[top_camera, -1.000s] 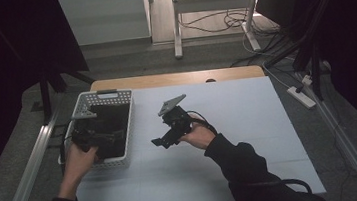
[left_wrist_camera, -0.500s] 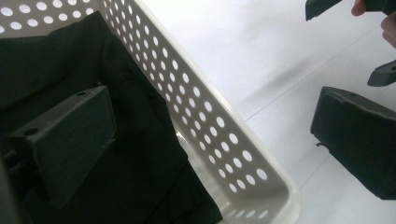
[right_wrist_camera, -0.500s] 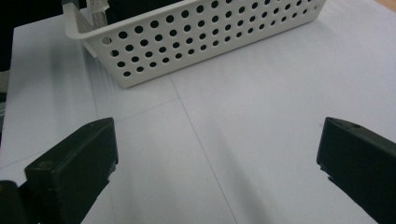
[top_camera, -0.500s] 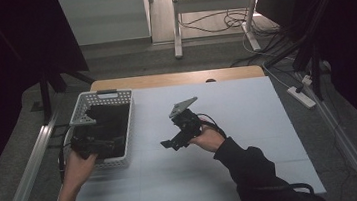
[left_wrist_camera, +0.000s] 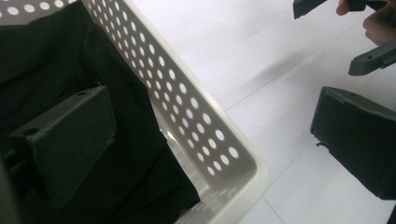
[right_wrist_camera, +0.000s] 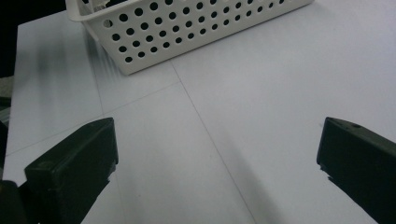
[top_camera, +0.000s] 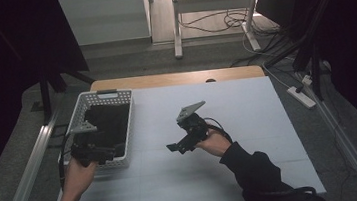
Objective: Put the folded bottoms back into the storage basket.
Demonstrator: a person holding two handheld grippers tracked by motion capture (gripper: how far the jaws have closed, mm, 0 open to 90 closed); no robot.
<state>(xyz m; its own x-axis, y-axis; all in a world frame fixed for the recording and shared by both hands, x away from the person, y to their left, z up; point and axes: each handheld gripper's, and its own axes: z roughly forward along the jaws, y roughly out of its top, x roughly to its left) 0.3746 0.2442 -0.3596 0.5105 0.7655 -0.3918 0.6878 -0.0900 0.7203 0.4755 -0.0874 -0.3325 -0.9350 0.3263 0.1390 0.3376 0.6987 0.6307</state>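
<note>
A white perforated basket [top_camera: 129, 116] stands at the table's left with a black cloth [top_camera: 111, 122] inside it. My left gripper [top_camera: 108, 154] is open at the basket's near right corner. In the left gripper view [left_wrist_camera: 215, 144] one jaw hangs over the black cloth [left_wrist_camera: 56, 70] and the other is outside over the table, with the basket wall [left_wrist_camera: 196, 126] between them. My right gripper [top_camera: 177, 146] is open over the middle of the white table, with nothing between its jaws [right_wrist_camera: 215, 172]. Its tips point left toward the basket [right_wrist_camera: 187, 32].
The white table top [top_camera: 248, 113] stretches to the right of the basket, with a wooden strip [top_camera: 174, 78] along its far edge. A power strip [top_camera: 302, 96] and cables lie on the floor at the right. A metal rail [top_camera: 28, 171] runs along the left side.
My right gripper has drifted right and nearer to the person, still open. The left gripper has slipped a little toward the basket's near corner.
</note>
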